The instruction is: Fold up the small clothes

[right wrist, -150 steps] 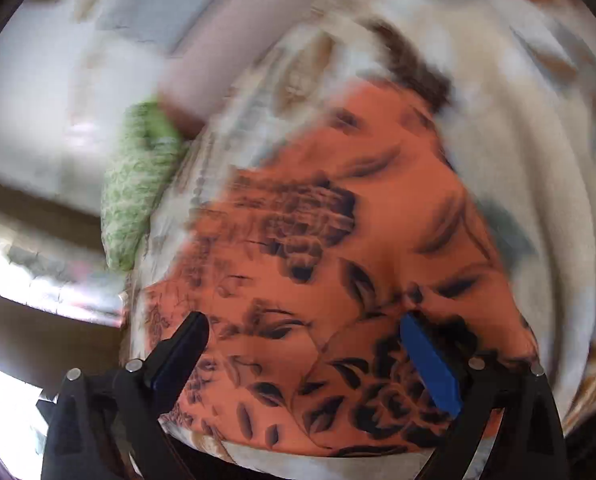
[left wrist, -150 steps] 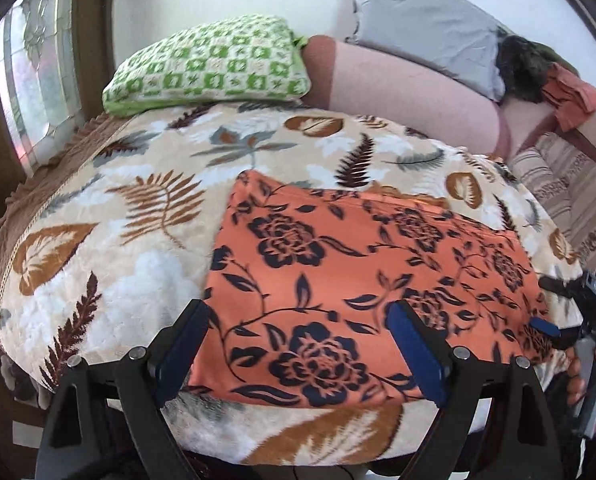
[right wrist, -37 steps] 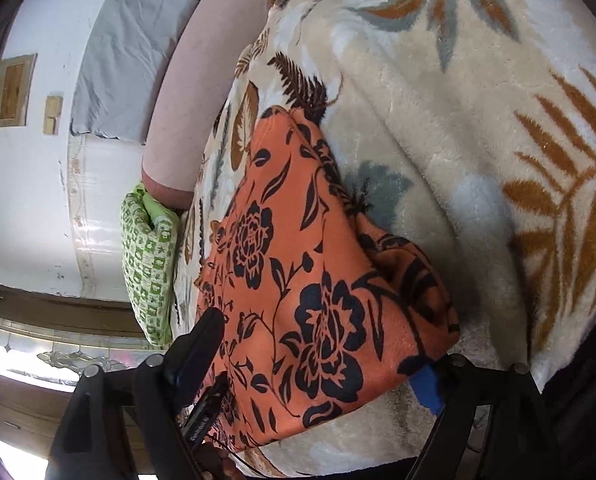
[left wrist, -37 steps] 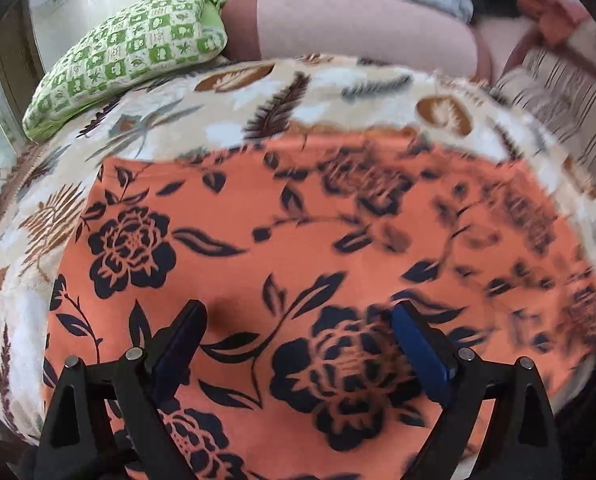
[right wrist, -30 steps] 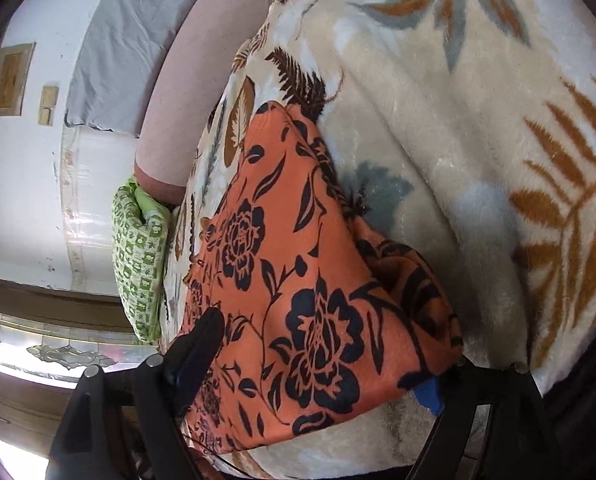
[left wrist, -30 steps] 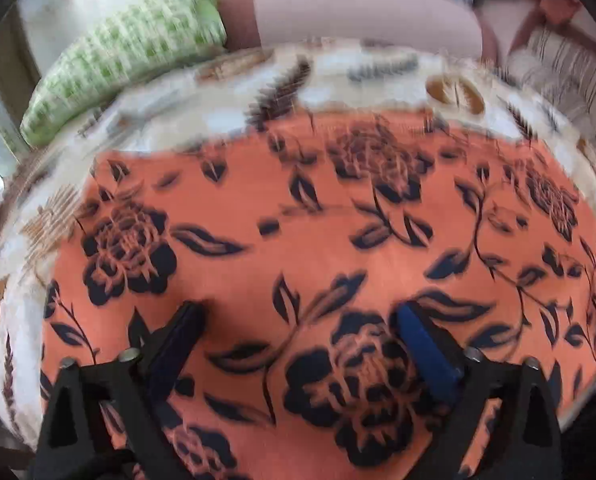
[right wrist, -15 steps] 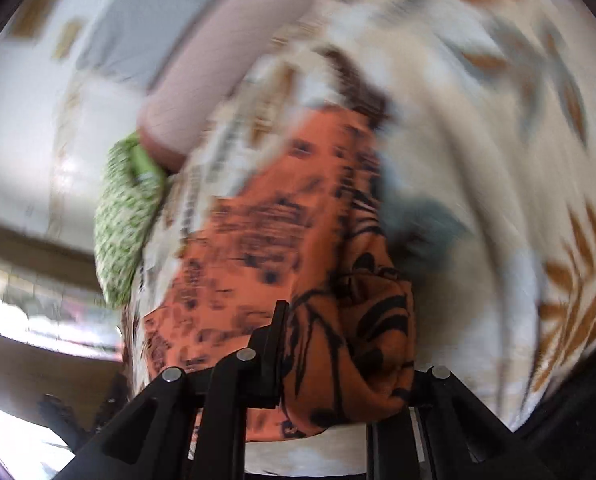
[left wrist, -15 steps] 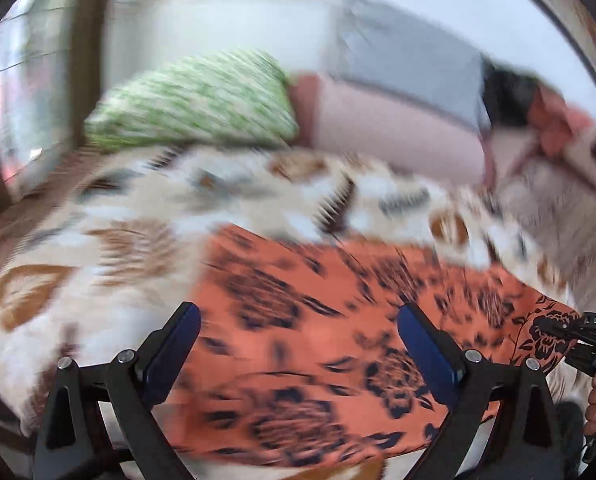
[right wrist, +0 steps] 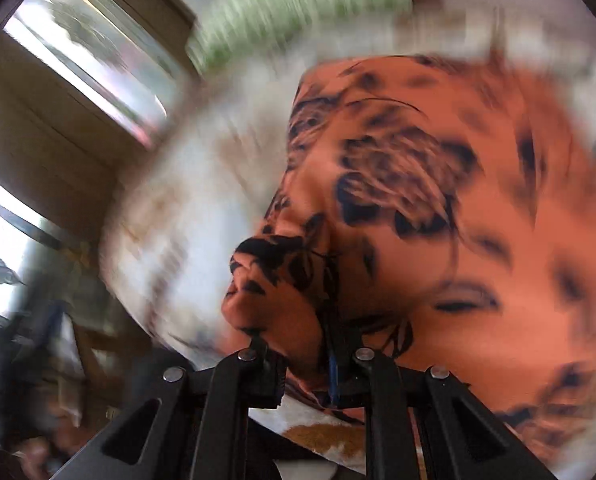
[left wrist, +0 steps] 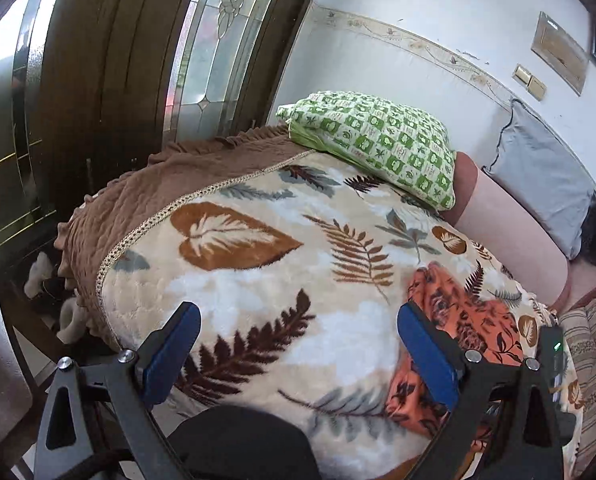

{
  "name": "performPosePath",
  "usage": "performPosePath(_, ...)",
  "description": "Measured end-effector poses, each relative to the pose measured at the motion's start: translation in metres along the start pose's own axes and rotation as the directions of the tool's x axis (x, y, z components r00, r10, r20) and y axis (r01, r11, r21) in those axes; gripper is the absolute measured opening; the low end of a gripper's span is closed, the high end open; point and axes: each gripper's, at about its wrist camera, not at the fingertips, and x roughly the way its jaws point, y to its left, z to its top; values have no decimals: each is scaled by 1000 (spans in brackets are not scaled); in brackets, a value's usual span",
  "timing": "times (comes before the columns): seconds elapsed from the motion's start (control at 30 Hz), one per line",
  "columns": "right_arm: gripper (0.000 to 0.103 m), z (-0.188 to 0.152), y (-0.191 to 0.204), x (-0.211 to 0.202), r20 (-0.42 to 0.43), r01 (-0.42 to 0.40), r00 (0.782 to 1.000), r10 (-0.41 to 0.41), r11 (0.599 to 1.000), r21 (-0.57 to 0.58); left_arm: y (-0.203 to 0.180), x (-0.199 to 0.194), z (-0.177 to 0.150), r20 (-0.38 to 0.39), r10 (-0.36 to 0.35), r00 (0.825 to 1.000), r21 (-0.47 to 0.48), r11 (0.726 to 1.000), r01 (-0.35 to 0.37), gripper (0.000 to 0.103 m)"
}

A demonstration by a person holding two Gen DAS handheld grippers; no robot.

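The cloth is orange with a dark flower-and-vine print, thin and soft. In the left wrist view it lies bunched and creased on the right part of the blanket, its far end raised in a small peak and its near end running down behind the right finger of the left gripper. In the right wrist view the cloth fills most of the frame, with a gathered fold of it drawn into the right gripper. That gripper's jaws are pressed together on the fold; the picture is badly smeared, so the fabric looks lifted off the blanket there, but that is not certain.

The left gripper is spread wide with nothing between its blue pads, hanging above the near edge of the blanket, clear of the cloth.

The blanket is cream with brown, rust and grey leaves. Its left side ends in a stitched border over a brown cover, which drops off beside a dark wooden door with a glass panel. A green checked pillow sits at the far edge, a pink bolster and a grey cushion further right against the wall. The broad middle and left of the blanket carry only the leaf pattern.
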Motion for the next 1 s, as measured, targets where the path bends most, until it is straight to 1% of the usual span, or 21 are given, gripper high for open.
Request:
performPosePath(0.1,16,6,8,-25,37,-12,999,13,1000,-27,3,-3,-2,17,-3,1000,14,1000,3,99)
performPosePath(0.17,17,13,18,-32,31,-10,999,12,997,-74,-2,1,-1,3,-24,1000,15,1000,24,99)
performPosePath(0.23,17,9,22,-31,29,-9,1000,12,996,-93,-10,2,1,3,-51,999,28,998,51,99)
performPosePath(0.33,17,-2,26,-23,37,-12,999,16,995,-95,-20,-2,1,11,-63,998,73,995,62,99)
performPosePath(0.4,17,-10,29,-36,71,-26,997,33,994,-108,-21,-5,0,16,-64,998,86,994,62,99)
performPosePath(0.47,17,-6,39,-47,91,-27,995,41,989,-147,-22,-5,0,10,-55,998,79,995,54,99)
performPosePath(0.5,17,-7,43,-44,82,-26,996,40,985,-171,-22,-4,0,7,-53,999,73,996,52,99)
performPosePath(0.53,19,-8,45,-39,55,-27,998,38,982,-188,-23,-2,1,4,-56,998,68,996,55,99)
performPosePath(0.57,20,-13,42,-19,-18,-23,1000,19,977,-214,-25,-2,1,-2,-62,998,64,996,62,99)
performPosePath(0.63,21,-24,33,1,-53,-12,999,-1,971,-238,-32,2,3,-28,-80,996,74,994,82,99)
performPosePath(0.67,21,-27,27,-4,-29,-50,999,45,975,-218,-37,5,3,-44,-84,995,90,992,88,99)
performPosePath(0.7,21,-26,21,-13,-24,-96,995,94,980,-172,-44,10,3,-77,-103,992,106,988,111,99)
performPosePath(0.73,24,-25,16,-21,-12,-132,991,131,981,-143,-49,14,2,-106,-118,987,103,986,129,99)
performPosePath(0.77,40,-25,12,-28,2,-156,988,158,979,-134,-54,19,1,-136,-133,982,98,984,147,99)
performPosePath(0.8,53,-27,9,-37,18,-177,983,181,975,-134,-62,24,-1,-170,-171,971,87,978,187,99)
performPosePath(0.83,76,-30,6,-45,41,-195,979,202,972,-132,-67,27,-3,-189,-195,962,81,974,214,99)
performPosePath(0.9,77,-37,-7,-64,98,-227,967,236,969,-101,-84,36,-10,-236,-232,944,88,962,258,99)
performPosePath(0.93,77,-41,-16,-70,127,-241,960,248,968,-68,-90,42,-14,-255,-237,938,91,959,267,99)
performPosePath(0.97,77,-45,-30,-78,160,-257,953,257,966,-25,-97,49,-19,-287,-227,931,93,960,263,99)
performPosePath(1.0,77,-48,-43,-84,186,-264,948,257,964,15,-102,58,-24,-329,-223,918,84,961,264,99)
